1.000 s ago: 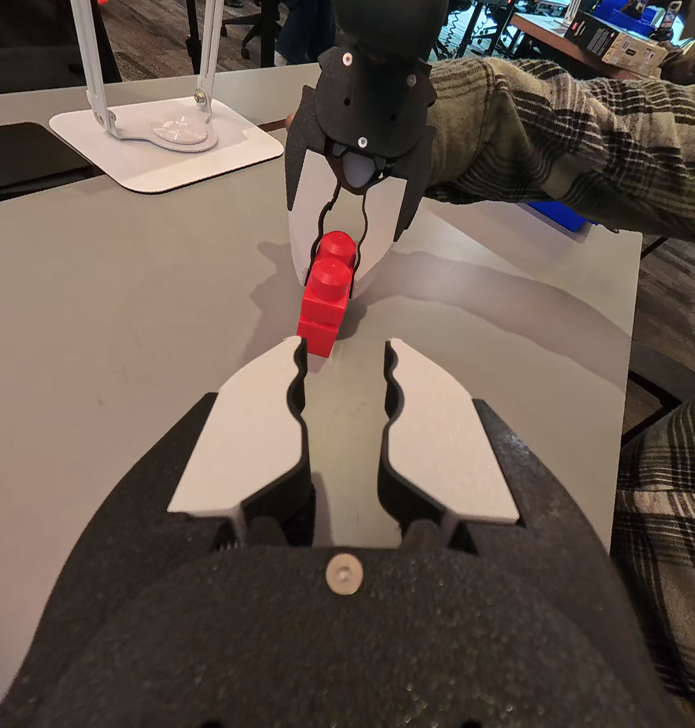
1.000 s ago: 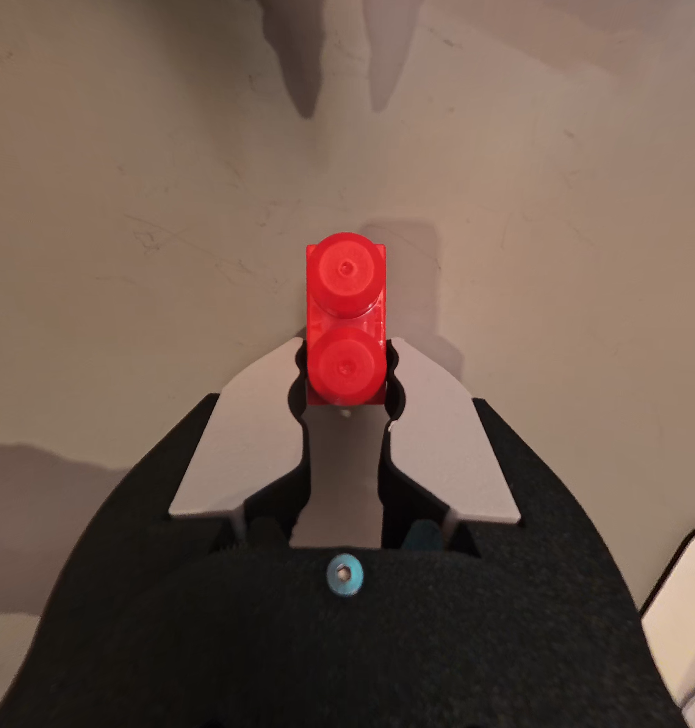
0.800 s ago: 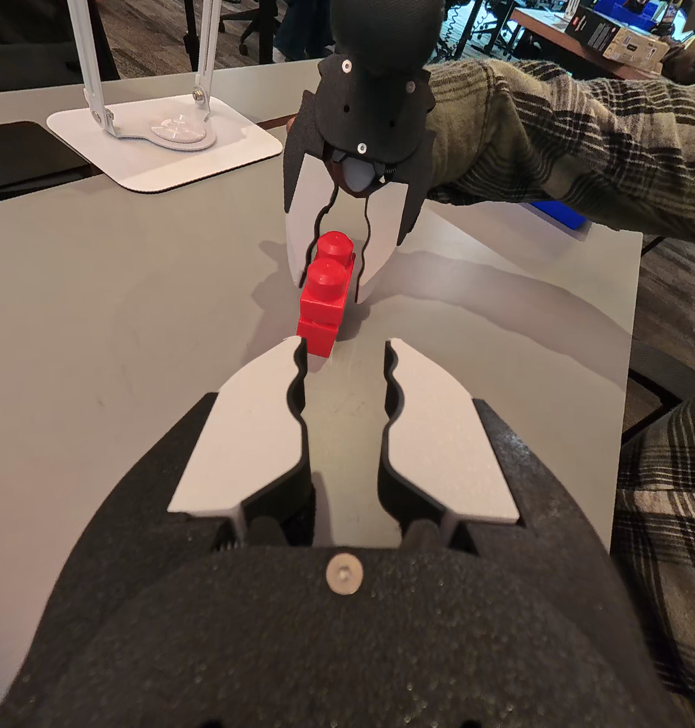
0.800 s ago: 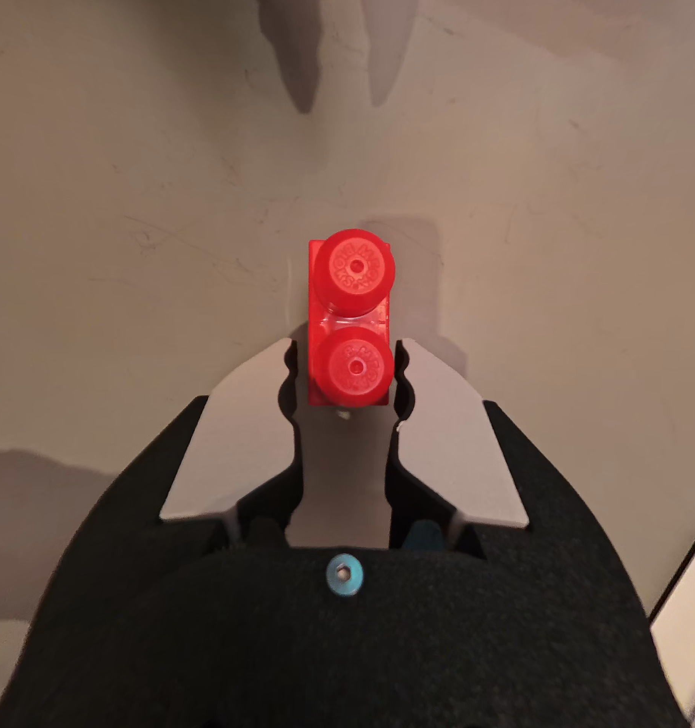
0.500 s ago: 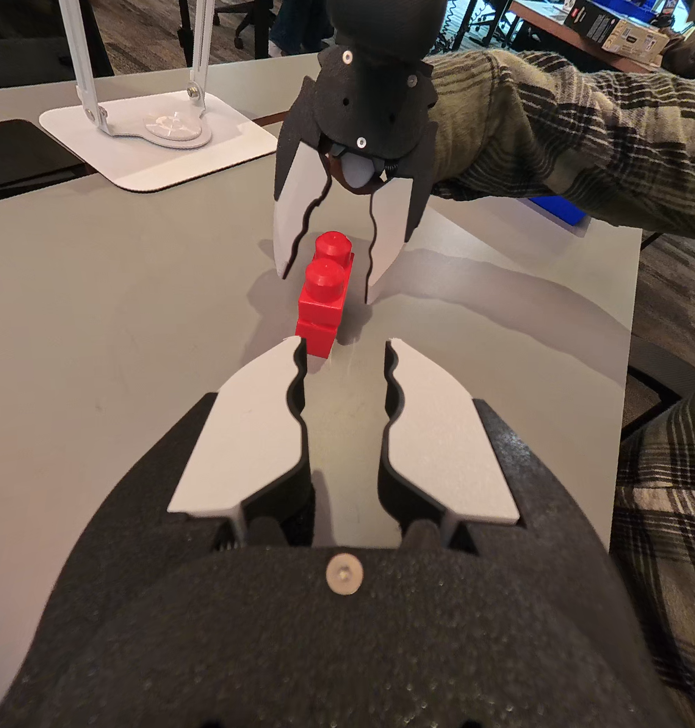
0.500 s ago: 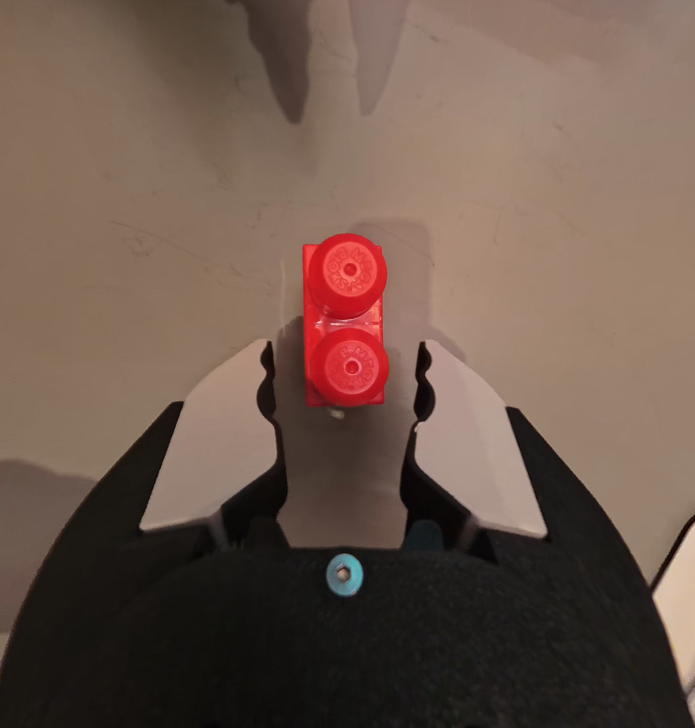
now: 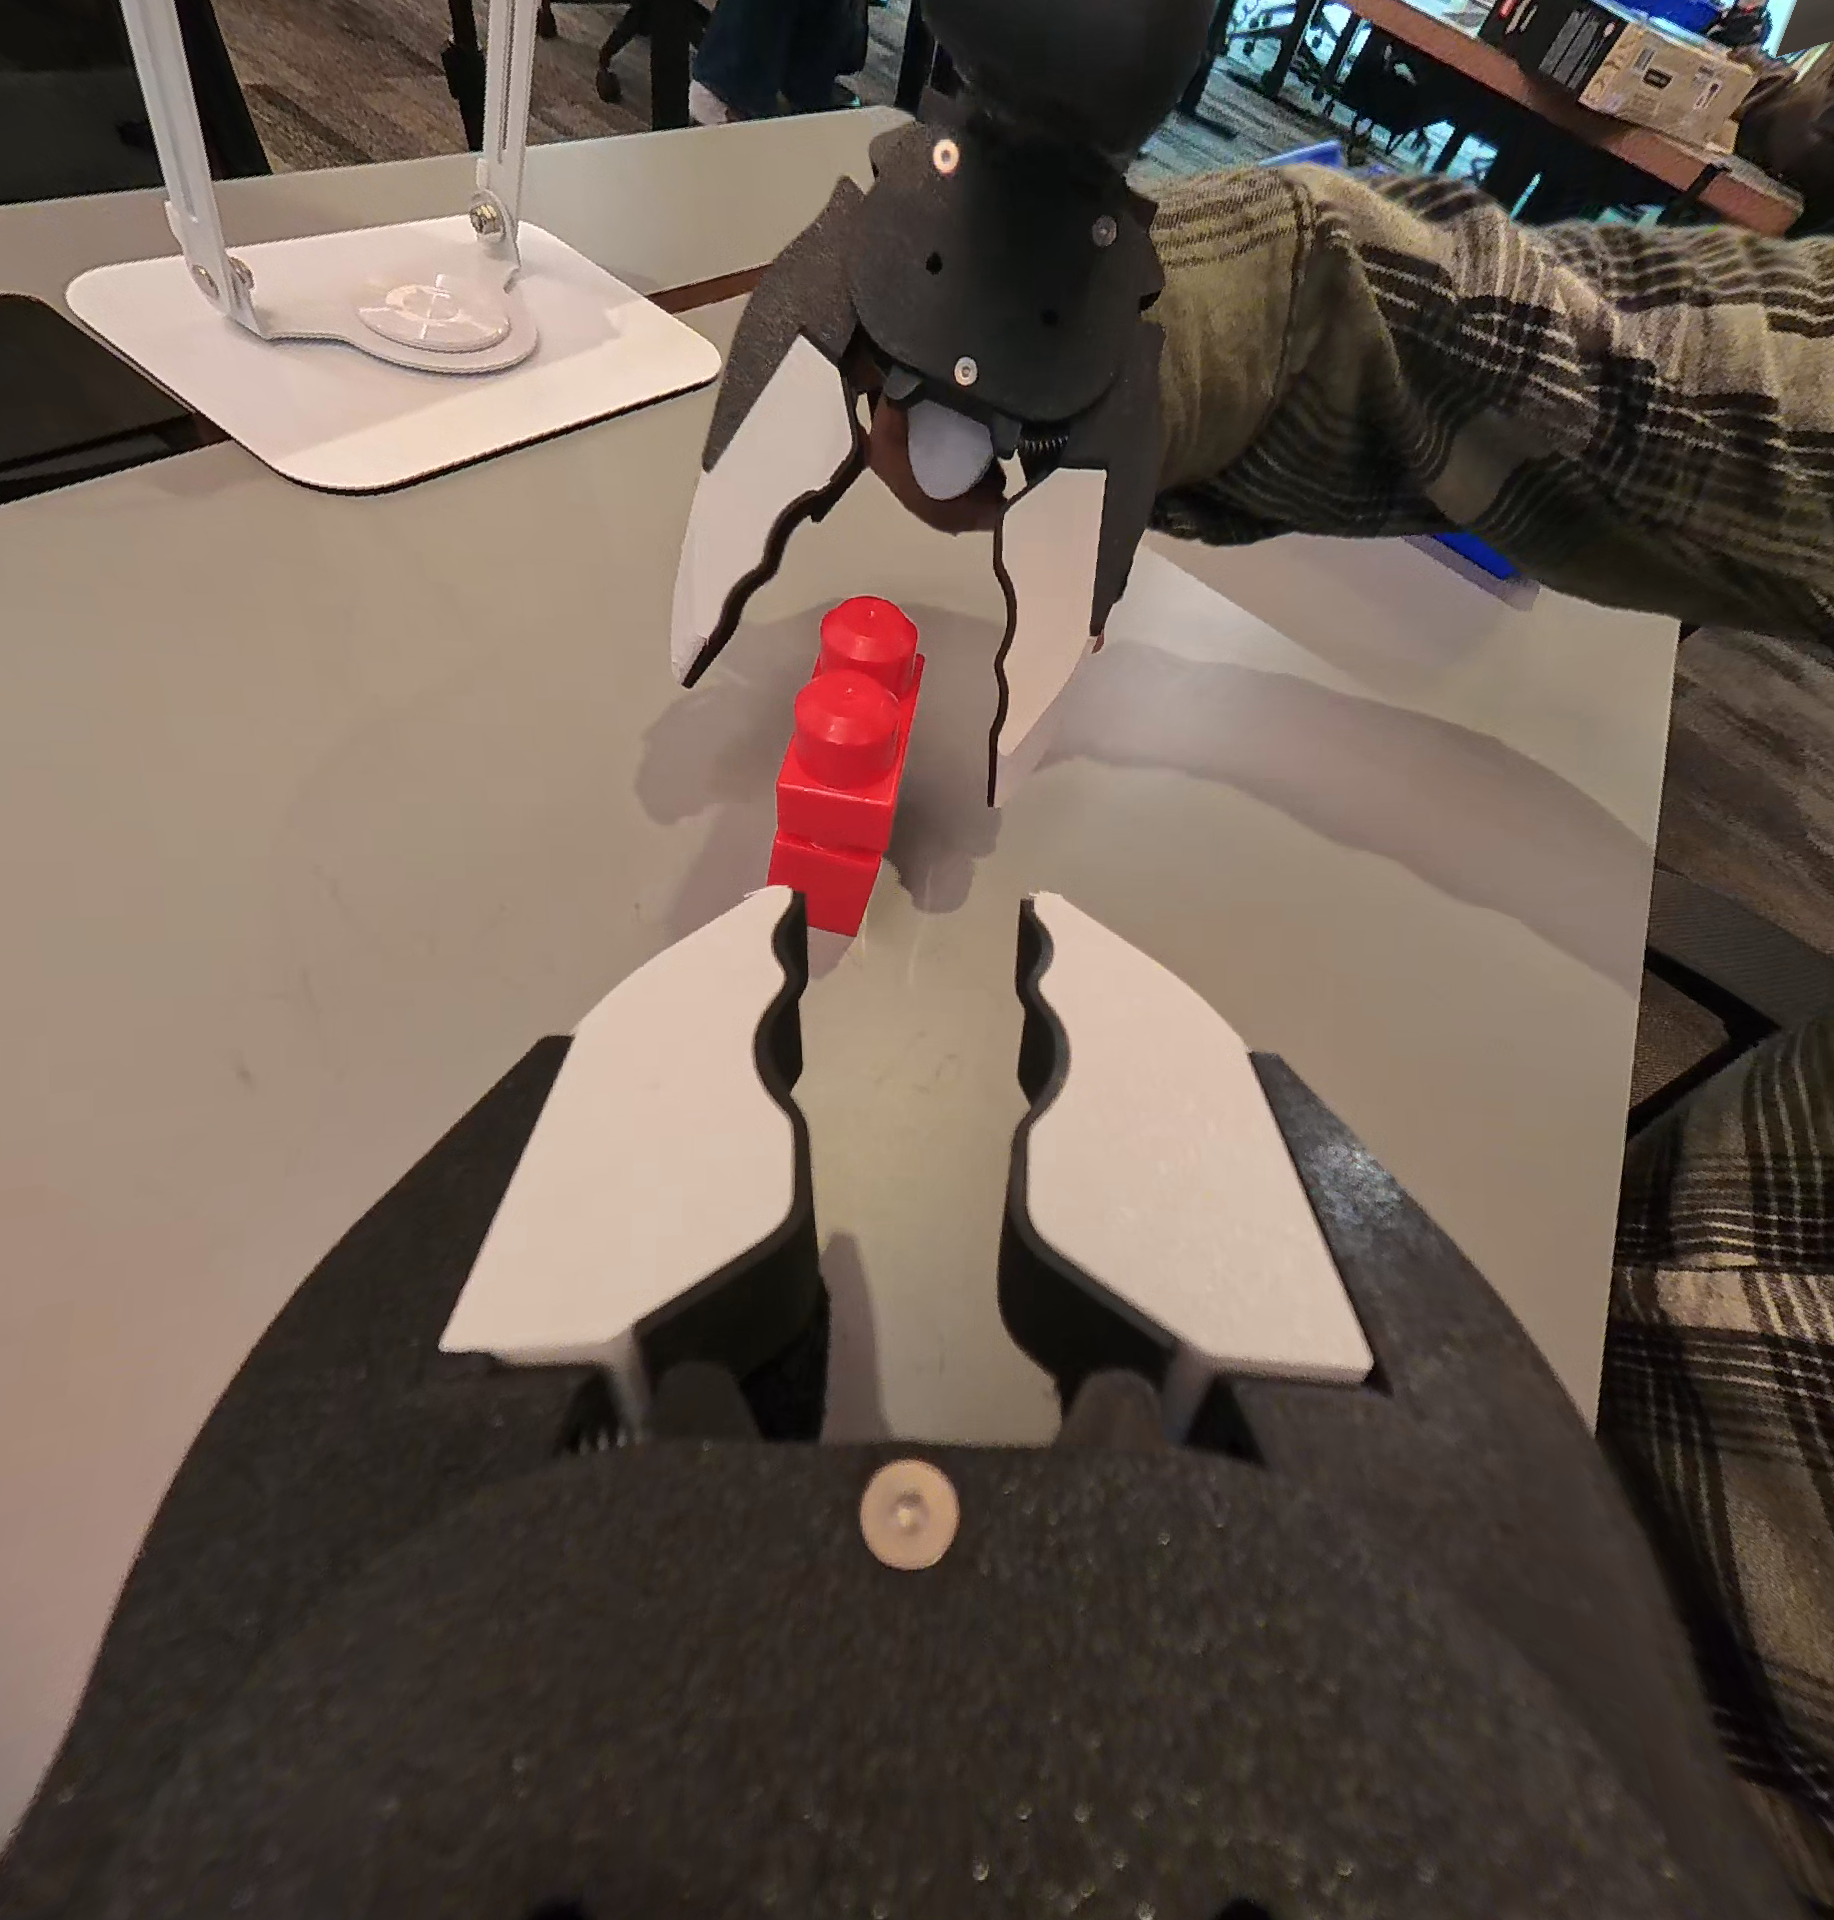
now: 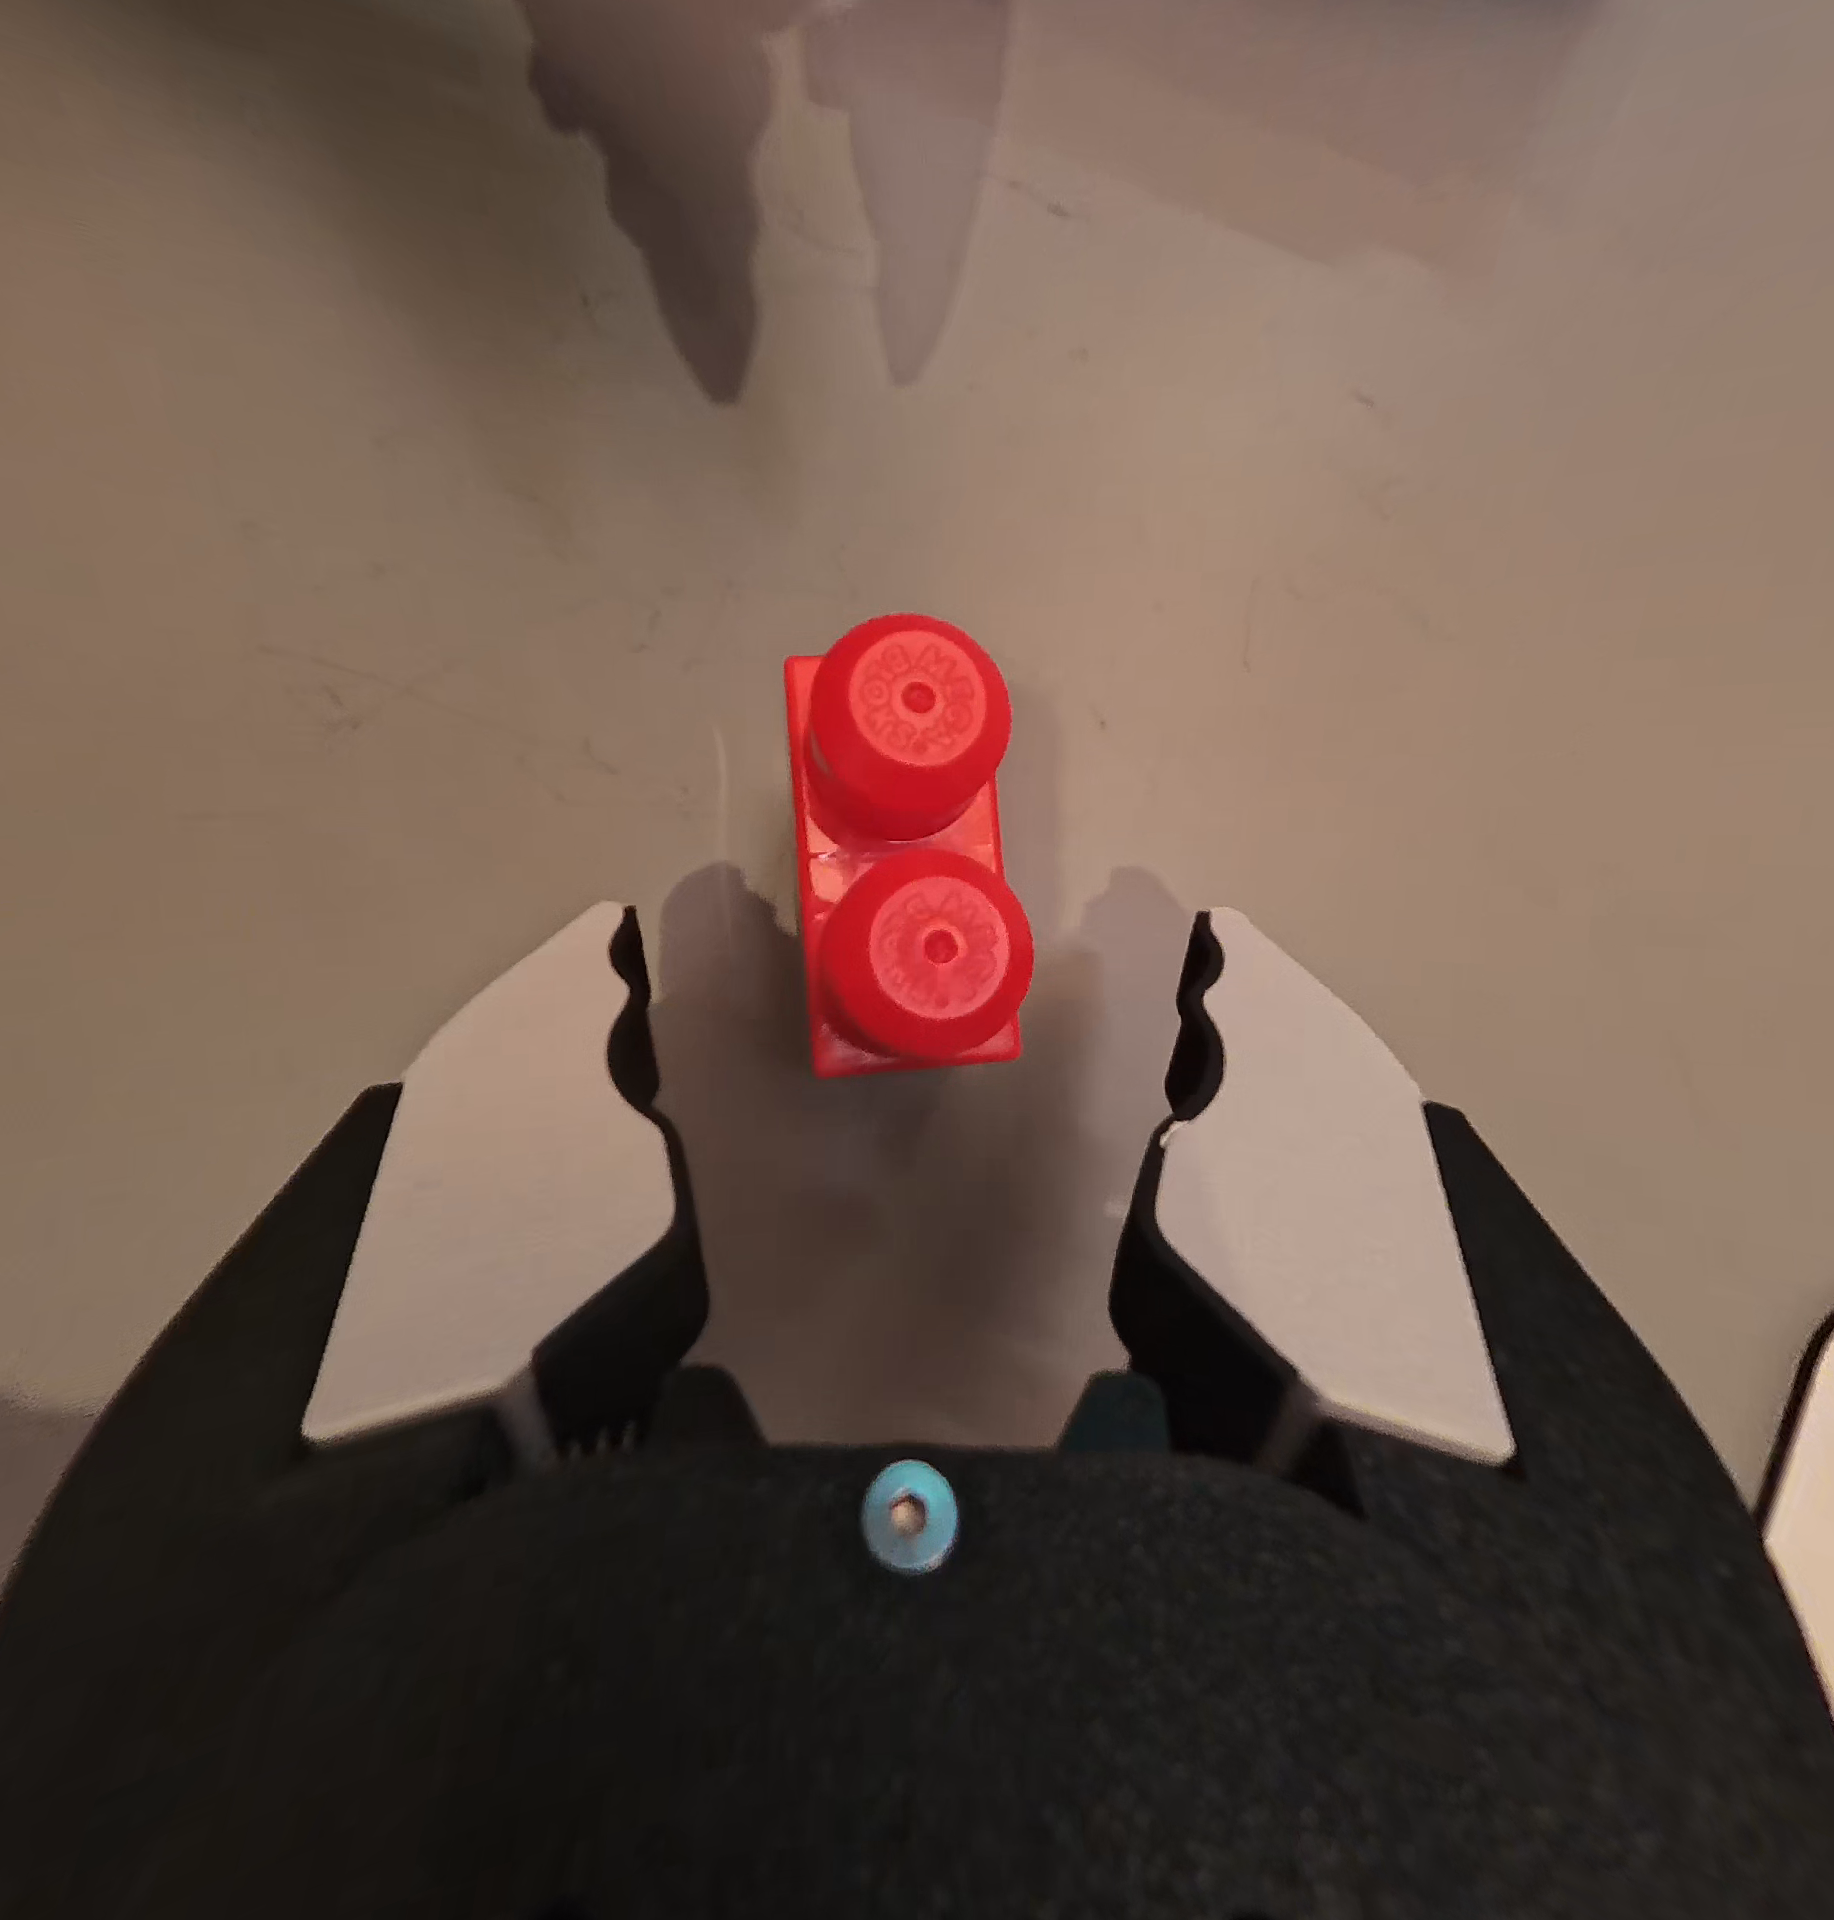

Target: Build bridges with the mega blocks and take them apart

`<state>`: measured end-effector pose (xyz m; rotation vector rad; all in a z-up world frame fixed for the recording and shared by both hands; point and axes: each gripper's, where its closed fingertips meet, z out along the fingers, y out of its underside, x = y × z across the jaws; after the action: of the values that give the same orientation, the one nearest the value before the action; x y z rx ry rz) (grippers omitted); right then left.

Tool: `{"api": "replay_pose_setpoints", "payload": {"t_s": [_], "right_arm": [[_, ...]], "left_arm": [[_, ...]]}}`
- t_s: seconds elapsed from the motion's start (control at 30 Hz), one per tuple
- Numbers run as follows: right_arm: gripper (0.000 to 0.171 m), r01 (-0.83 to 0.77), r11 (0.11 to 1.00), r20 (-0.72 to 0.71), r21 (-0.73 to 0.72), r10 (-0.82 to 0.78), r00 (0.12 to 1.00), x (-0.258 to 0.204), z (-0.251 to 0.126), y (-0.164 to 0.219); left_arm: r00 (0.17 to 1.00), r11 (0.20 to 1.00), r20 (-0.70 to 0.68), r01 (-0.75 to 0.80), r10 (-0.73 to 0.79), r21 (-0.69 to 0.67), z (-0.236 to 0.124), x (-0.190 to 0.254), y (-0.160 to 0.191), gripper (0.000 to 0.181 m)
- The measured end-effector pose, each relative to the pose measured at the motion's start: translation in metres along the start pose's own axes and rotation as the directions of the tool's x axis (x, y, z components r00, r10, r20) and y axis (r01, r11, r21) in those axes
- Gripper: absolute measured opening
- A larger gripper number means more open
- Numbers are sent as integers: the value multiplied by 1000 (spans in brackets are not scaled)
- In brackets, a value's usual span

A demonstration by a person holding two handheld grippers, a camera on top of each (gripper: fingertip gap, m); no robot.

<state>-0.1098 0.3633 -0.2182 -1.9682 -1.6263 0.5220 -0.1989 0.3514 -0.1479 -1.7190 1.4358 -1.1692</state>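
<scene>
A red block stack (image 7: 840, 779), two blocks high with two studs on top, stands on the grey table (image 7: 269, 831). From above in the right wrist view the red stack (image 8: 908, 862) shows its two round studs. My right gripper (image 8: 913, 925) hangs over it, wide open and empty, its fingers apart from the stack; it also shows in the left wrist view (image 7: 840, 727) above the stack. My left gripper (image 7: 908, 904) is open and empty, low over the table just in front of the stack.
A white lamp base (image 7: 393, 343) with two white arms stands at the table's back left. A plaid sleeve (image 7: 1515, 395) reaches in from the right. A white edge (image 8: 1827, 1455) shows at the lower right. The table's right edge (image 7: 1651, 935) is close. Left tips to right tips: about 12 cm. About 5 cm separates my right fingertips from the red block stack (image 7: 840, 779).
My right gripper has opened, let go of the red stack and risen above it. The stack stays on the table. My left gripper has not moved.
</scene>
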Motion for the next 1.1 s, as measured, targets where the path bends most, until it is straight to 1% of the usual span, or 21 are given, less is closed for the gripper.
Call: {"api": "replay_pose_setpoints", "payload": {"t_s": [0.17, 0.4, 0.63, 0.73, 0.87, 0.97, 1.1], "right_arm": [[94, -14, 998, -15, 55, 15, 1000, -1, 3, 2], [90, -32, 996, -25, 87, 34, 999, -1, 5, 7], [95, -42, 995, -61, 87, 47, 997, -2, -12, 10], [104, -56, 995, -87, 81, 63, 994, -5, -26, 14], [128, -98, 992, -156, 78, 109, 982, -6, -45, 21], [144, -141, 985, -245, 95, 161, 956, -4, -63, 29], [146, -186, 969, -364, 162, 234, 902, -8, -95, 39]], "left_arm": [[1000, 1000, -5, -6, 6, -7, 2, 1, 0, 39], [1000, 1000, -6, -4, 4, -14, 2, 1, 2, 39], [1000, 999, -16, -19, 18, -42, 12, -1, 3, 41], [999, 998, -20, -33, 31, -63, 19, -1, 3, 45], [998, 995, -14, -57, 56, -87, 28, -2, 3, 49], [998, 993, -3, -64, 64, -101, 33, -4, 2, 54], [997, 991, 17, -73, 75, -111, 39, -8, 3, 63]]}}
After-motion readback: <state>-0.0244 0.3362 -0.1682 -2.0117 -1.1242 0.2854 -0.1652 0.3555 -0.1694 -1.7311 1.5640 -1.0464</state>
